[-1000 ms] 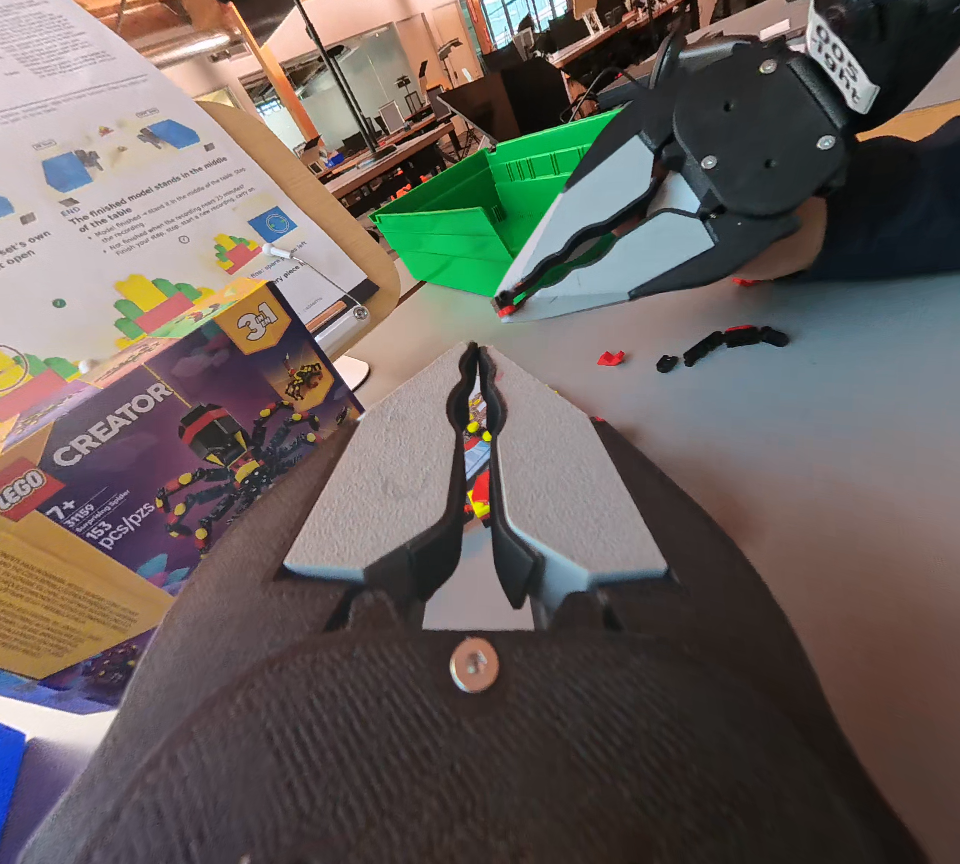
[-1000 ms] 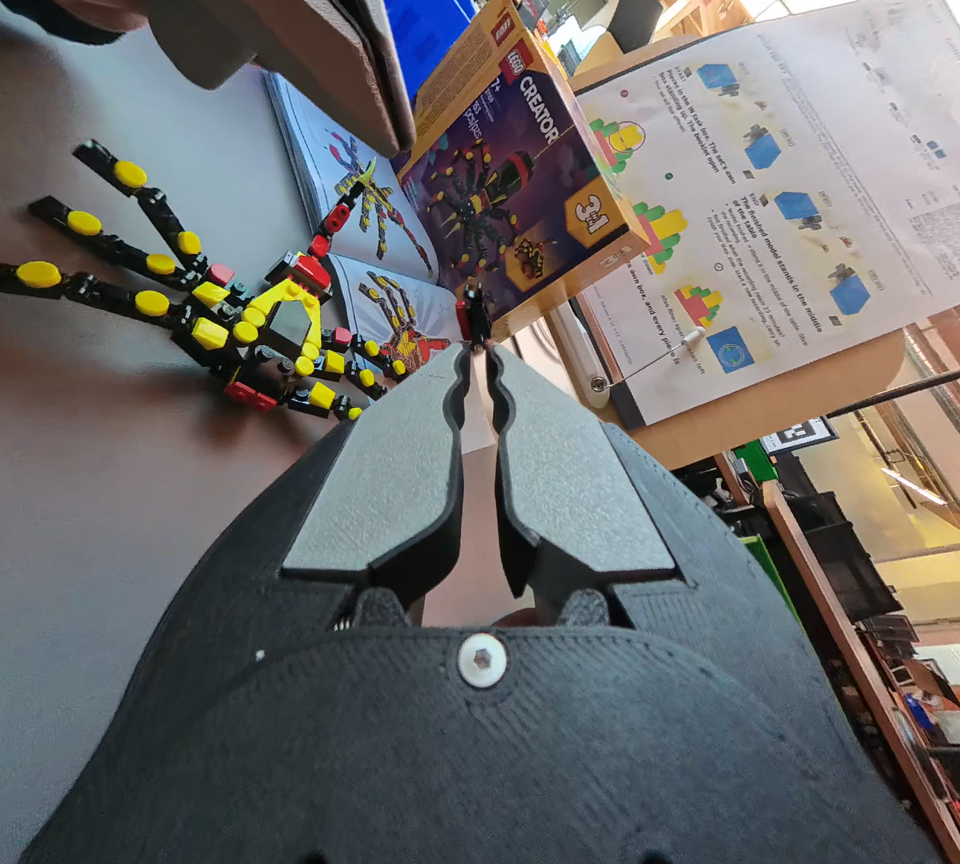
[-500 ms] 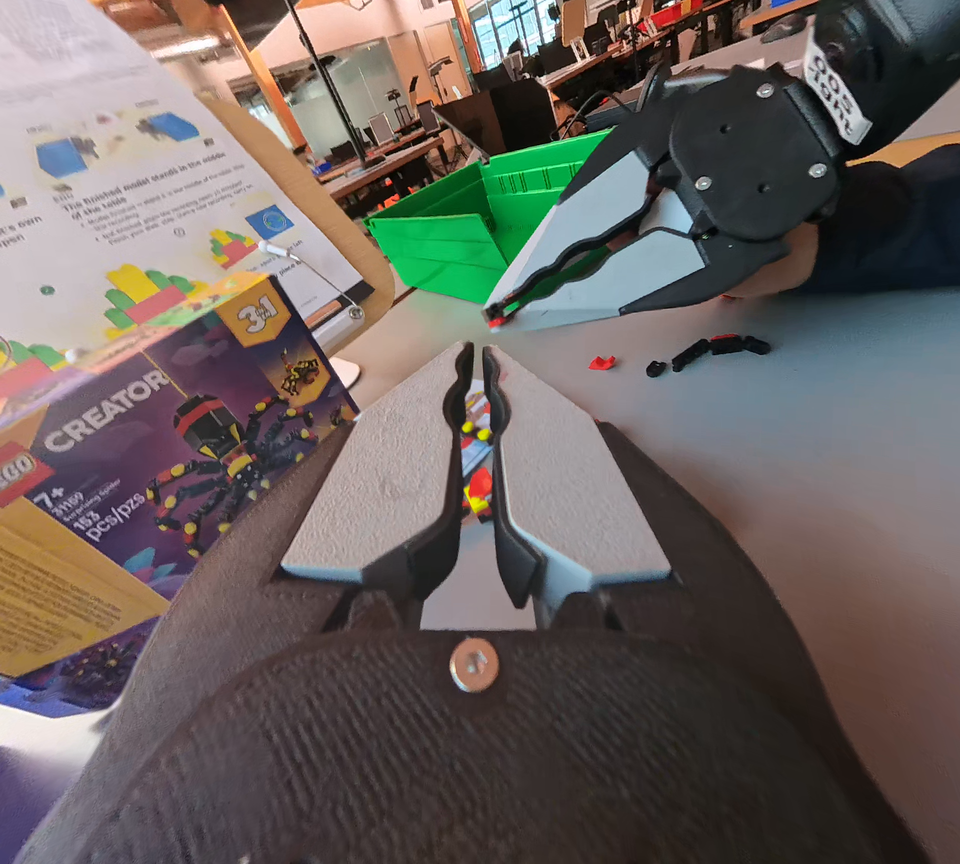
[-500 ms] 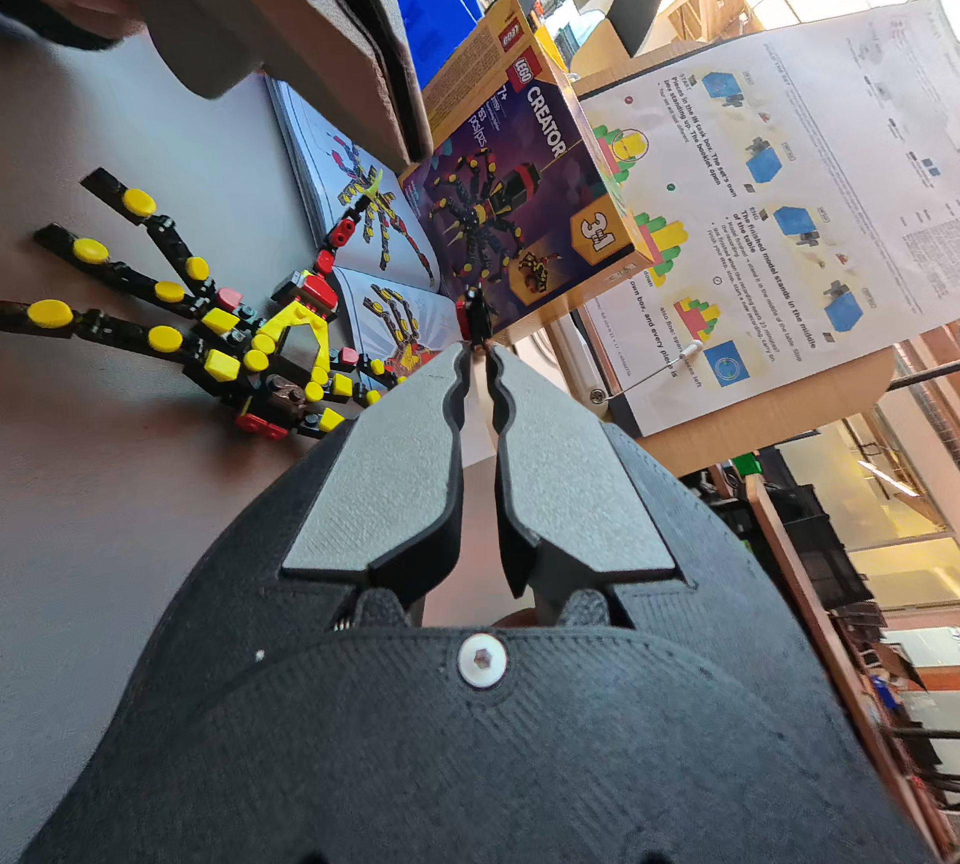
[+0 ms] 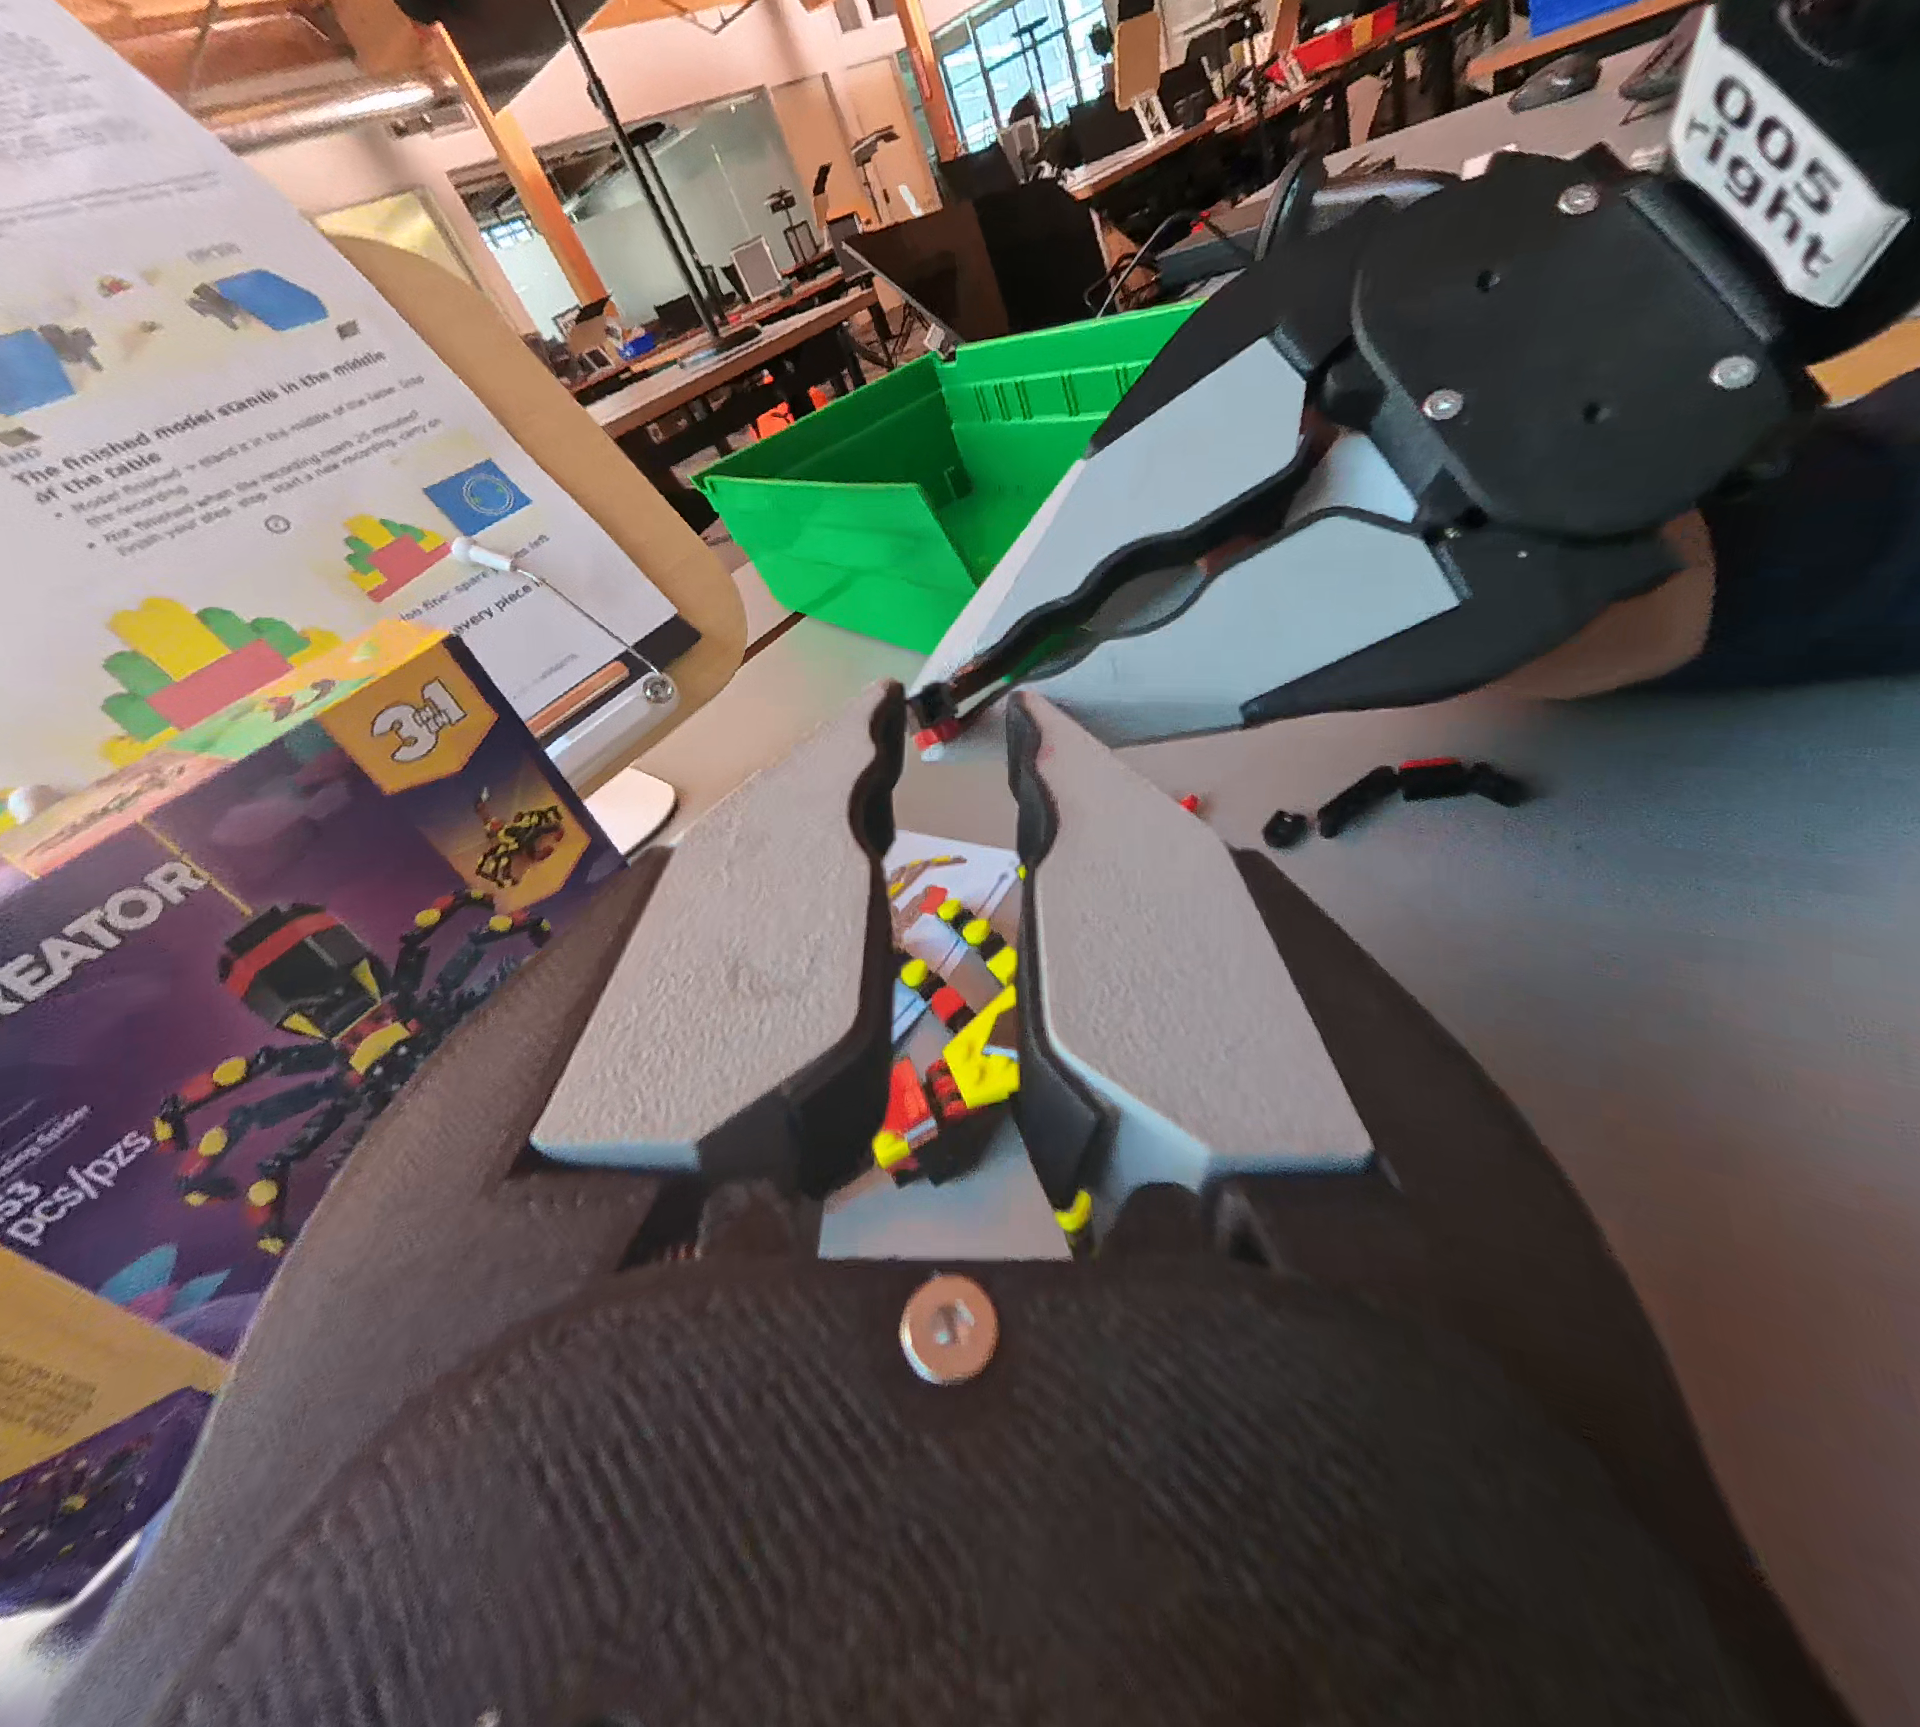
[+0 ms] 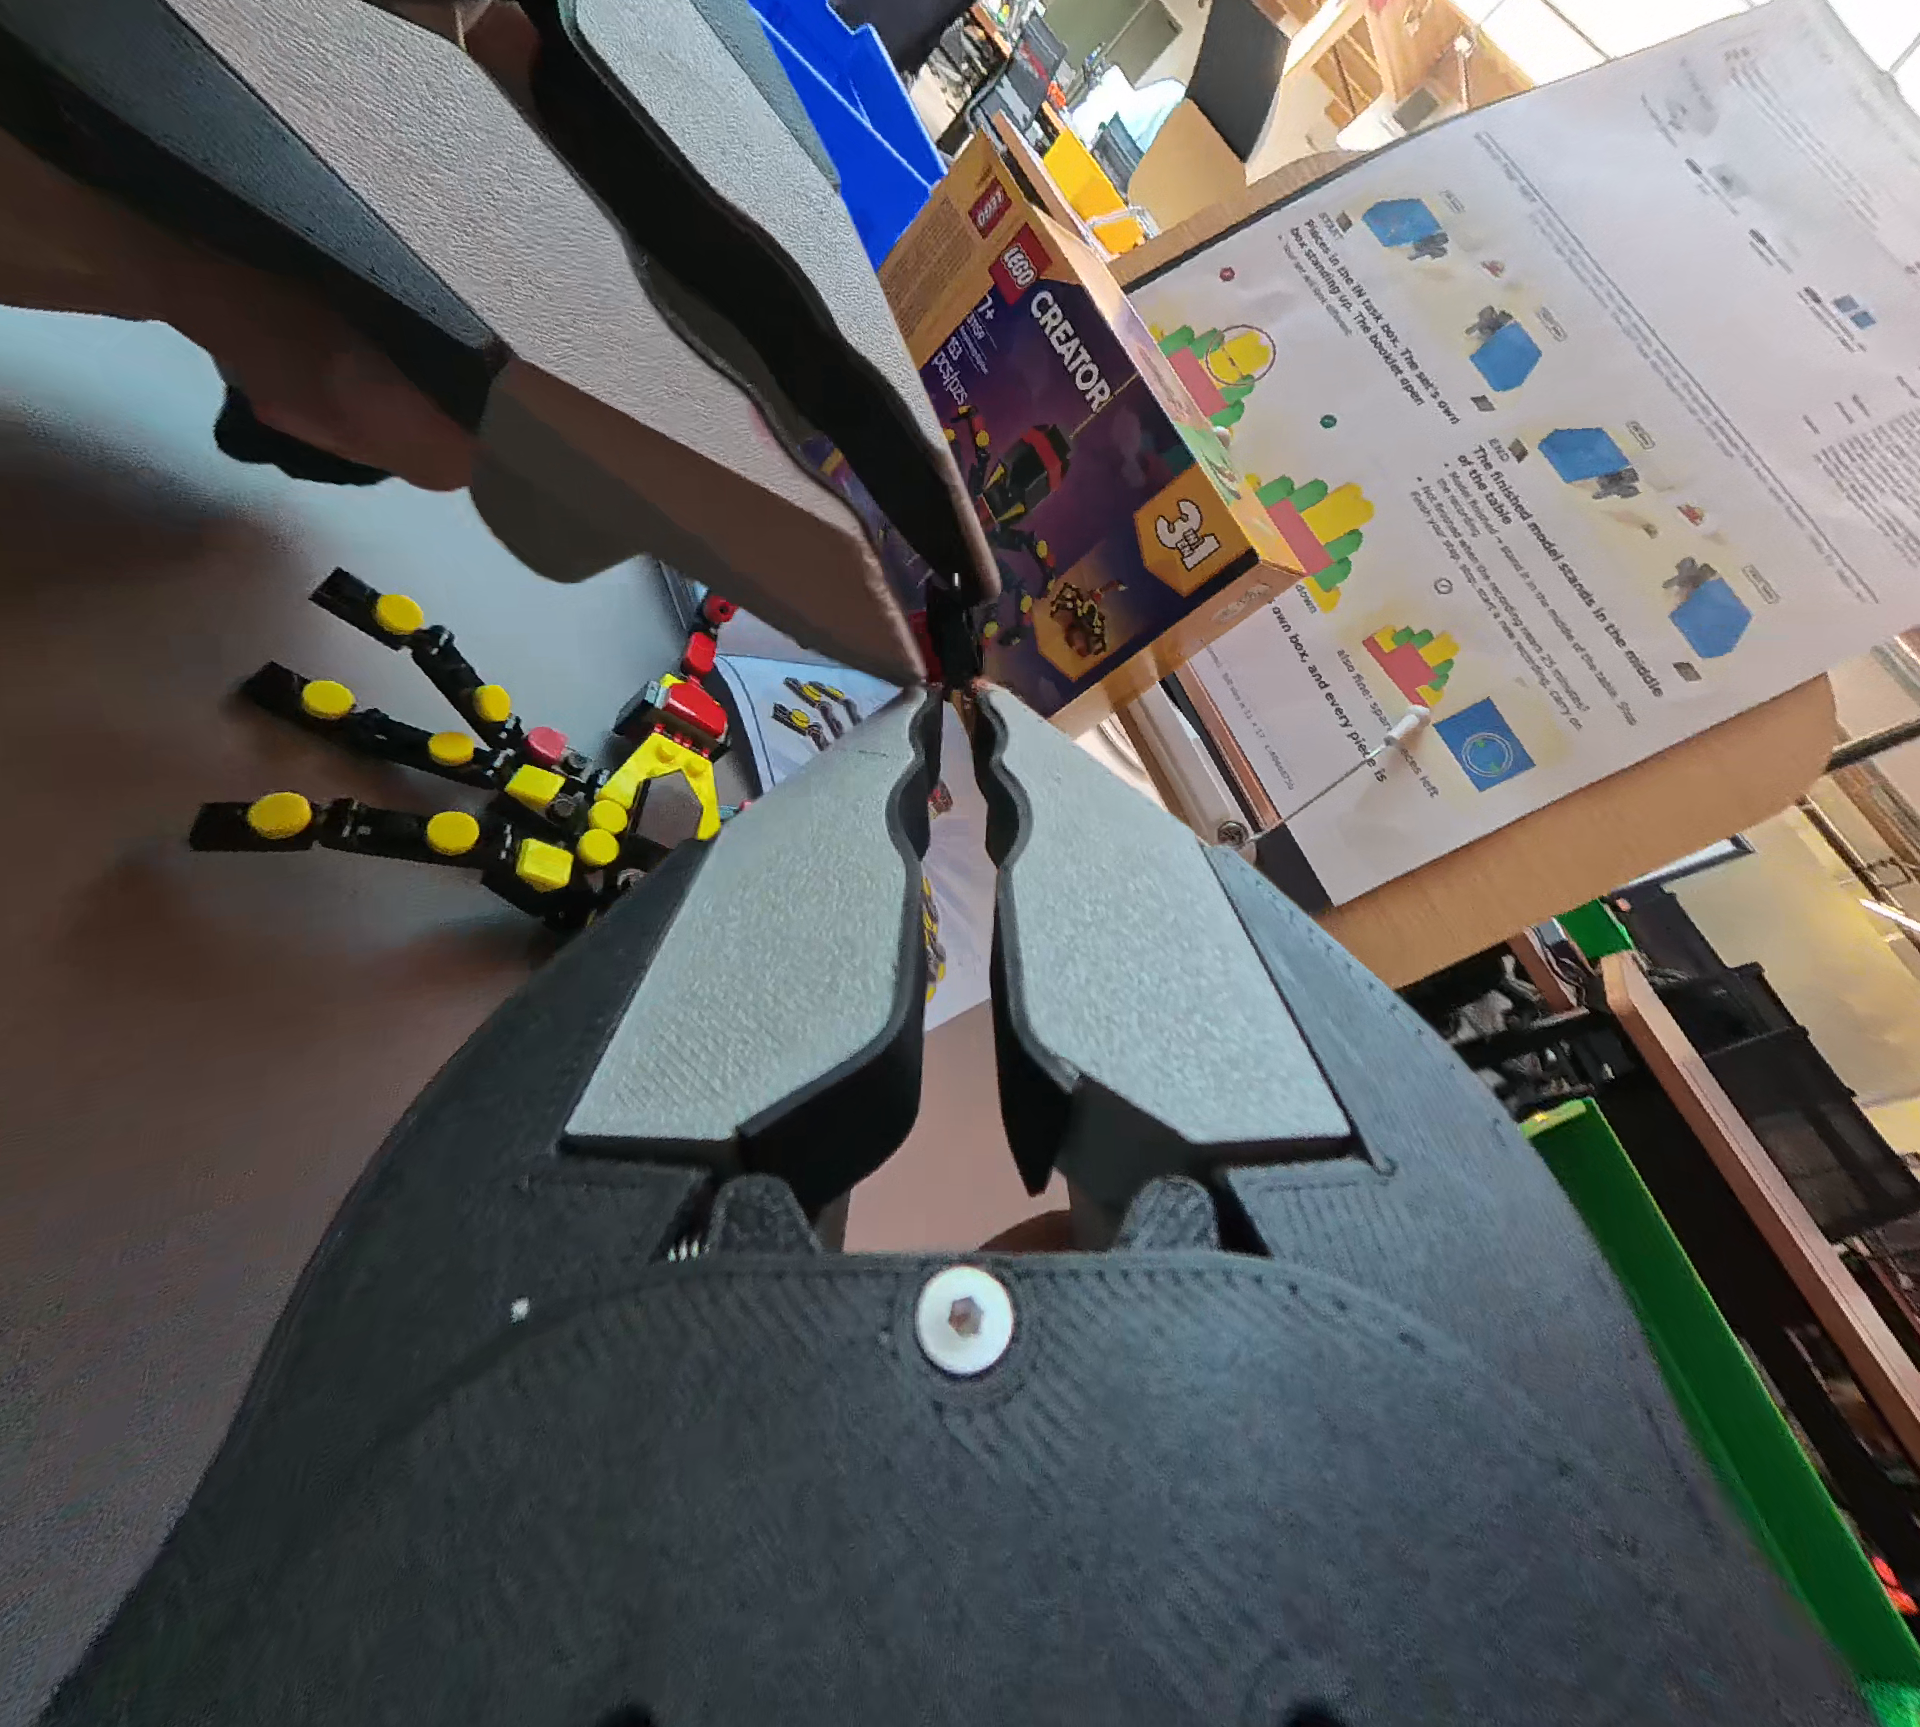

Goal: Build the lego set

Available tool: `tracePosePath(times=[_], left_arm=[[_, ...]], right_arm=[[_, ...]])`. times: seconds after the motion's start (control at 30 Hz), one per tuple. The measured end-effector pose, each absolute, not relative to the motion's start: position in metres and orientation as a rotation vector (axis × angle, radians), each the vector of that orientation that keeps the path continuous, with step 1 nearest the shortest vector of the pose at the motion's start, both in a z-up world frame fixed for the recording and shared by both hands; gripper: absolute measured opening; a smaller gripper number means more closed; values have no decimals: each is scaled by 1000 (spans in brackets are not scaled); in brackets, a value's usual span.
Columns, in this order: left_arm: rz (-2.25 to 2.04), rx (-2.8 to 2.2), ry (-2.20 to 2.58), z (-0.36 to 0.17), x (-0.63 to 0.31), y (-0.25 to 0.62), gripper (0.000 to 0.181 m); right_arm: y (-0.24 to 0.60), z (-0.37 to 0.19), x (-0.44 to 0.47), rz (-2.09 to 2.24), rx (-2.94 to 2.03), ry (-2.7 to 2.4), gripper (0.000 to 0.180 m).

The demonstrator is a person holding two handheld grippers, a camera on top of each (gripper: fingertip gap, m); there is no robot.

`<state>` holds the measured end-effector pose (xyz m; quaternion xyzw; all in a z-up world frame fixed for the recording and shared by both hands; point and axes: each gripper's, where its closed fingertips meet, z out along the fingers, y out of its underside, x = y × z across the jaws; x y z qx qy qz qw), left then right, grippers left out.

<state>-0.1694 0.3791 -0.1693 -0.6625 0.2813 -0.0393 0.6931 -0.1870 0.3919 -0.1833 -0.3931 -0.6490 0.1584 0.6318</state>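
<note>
My left gripper [image 5: 953,727] is open, its fingertips on either side of the tip of my right gripper [image 5: 940,711]. My right gripper [image 6: 953,703] is shut on a small black and red lego piece [image 6: 951,638], which also shows in the left wrist view [image 5: 932,730]. In the right wrist view the left gripper [image 6: 956,602] reaches in from the upper left, its tips at the piece. The partly built spider [image 6: 520,794], black legs with yellow studs and a yellow and red body, lies on the table below and shows through the left finger gap [image 5: 961,1054].
Loose black pieces [image 5: 1392,789] and a red bit [image 5: 1190,802] lie on the grey table [image 5: 1558,1106]. A green bin [image 5: 883,524] stands behind. The set's purple box [image 5: 260,950], an instruction sheet on a stand [image 5: 312,430] and an open booklet [image 6: 790,690] are on the left. The grippers are tip to tip, or close to it. My right gripper's tips are some 9 cm from the partly built spider [image 6: 520,794].
My left gripper has opened from shut. The two grippers have come together, so the right gripper's tip with the small piece now sits between the left fingertips.
</note>
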Motion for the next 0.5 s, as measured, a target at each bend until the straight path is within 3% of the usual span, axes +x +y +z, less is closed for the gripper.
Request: tracePosePath(times=[0.03, 0.5], left_arm=[[-76, -1469, 622, -167, -170, 380, 12], [-277, -1491, 582, -165, -173, 372, 7]], right_arm=[[391, -183, -187, 379, -901, -1486, 2], [372, -181, -189, 516, -895, -1484, 0]])
